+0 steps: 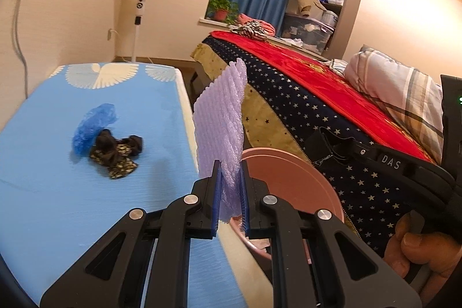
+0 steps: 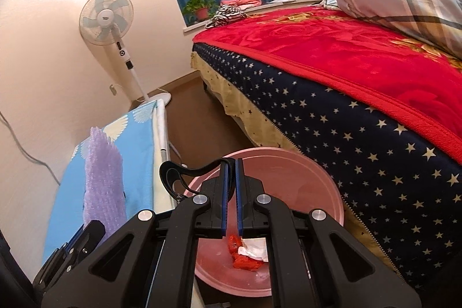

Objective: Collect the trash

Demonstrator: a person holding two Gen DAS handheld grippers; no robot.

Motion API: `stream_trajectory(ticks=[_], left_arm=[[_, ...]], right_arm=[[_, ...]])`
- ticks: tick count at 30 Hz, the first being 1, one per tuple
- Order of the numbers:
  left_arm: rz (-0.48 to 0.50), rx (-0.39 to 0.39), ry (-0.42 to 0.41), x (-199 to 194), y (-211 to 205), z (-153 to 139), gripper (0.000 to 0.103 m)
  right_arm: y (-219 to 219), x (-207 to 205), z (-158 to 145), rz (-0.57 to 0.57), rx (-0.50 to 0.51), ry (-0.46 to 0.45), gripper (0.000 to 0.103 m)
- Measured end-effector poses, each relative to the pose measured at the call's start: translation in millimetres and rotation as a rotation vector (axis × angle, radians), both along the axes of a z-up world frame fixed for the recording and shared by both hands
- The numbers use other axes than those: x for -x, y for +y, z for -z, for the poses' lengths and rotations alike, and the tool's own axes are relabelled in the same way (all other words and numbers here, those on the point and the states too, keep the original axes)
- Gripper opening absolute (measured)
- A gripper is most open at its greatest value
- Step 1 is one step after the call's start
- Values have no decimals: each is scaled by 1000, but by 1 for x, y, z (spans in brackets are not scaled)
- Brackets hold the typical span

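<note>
While the round pink plastic basin (image 2: 311,181) on the floor between the blue-covered table (image 1: 57,192) and the bed with the red blanket and star-print skirt (image 2: 346,94) already holds a crumpled red wrapper (image 2: 241,256) and a scrap of white paper (image 2: 255,248), the collecting looks only partly done. The left gripper (image 1: 230,189) is clamped on a ribbed sheet of pale purple foam wrap (image 1: 222,123), which stands upright from its jaws, held over the table's edge just beside the basin's rim and not yet dropped. The right gripper (image 2: 231,198) is closed on a black strap with a looped end (image 2: 173,178), holding it above the basin; whether that strap is trash or something else I cannot tell. Left on the table are a crumpled blue plastic bag (image 1: 92,126) and, touching it, a dark brown wad of patterned wrapper or cloth (image 1: 115,155), both well apart from either gripper. So, by my reading, two pieces are in, two are in hand, and at least two remain to be fetched
</note>
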State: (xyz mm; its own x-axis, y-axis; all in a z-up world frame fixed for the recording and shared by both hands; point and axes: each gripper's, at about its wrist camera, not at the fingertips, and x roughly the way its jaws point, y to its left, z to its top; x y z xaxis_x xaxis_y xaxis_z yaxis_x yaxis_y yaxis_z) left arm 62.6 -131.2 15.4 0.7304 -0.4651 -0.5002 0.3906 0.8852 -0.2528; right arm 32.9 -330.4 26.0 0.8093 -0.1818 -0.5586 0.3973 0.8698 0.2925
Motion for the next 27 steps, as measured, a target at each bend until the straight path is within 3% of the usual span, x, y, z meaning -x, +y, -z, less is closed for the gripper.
stream_trajectory(ticks=[14, 15, 17, 18, 19, 27], left_arm=[[163, 9, 73, -16, -56, 23, 12], [170, 6, 87, -17, -59, 26, 13], [167, 6, 110, -20, -60, 31, 28], [163, 12, 117, -21, -59, 33, 34], [158, 19, 125, -22, -57, 35, 34], [109, 21, 116, -21, -36, 33, 37]], right_arm=[[-35, -1, 9, 114, 30, 71, 6], [-36, -2, 10, 115, 29, 73, 9], [-39, -4, 11, 122, 31, 91, 14], [-40, -4, 12, 131, 32, 98, 27], [-42, -3, 13, 146, 28, 98, 42], [-34, -3, 12, 123, 22, 79, 45]])
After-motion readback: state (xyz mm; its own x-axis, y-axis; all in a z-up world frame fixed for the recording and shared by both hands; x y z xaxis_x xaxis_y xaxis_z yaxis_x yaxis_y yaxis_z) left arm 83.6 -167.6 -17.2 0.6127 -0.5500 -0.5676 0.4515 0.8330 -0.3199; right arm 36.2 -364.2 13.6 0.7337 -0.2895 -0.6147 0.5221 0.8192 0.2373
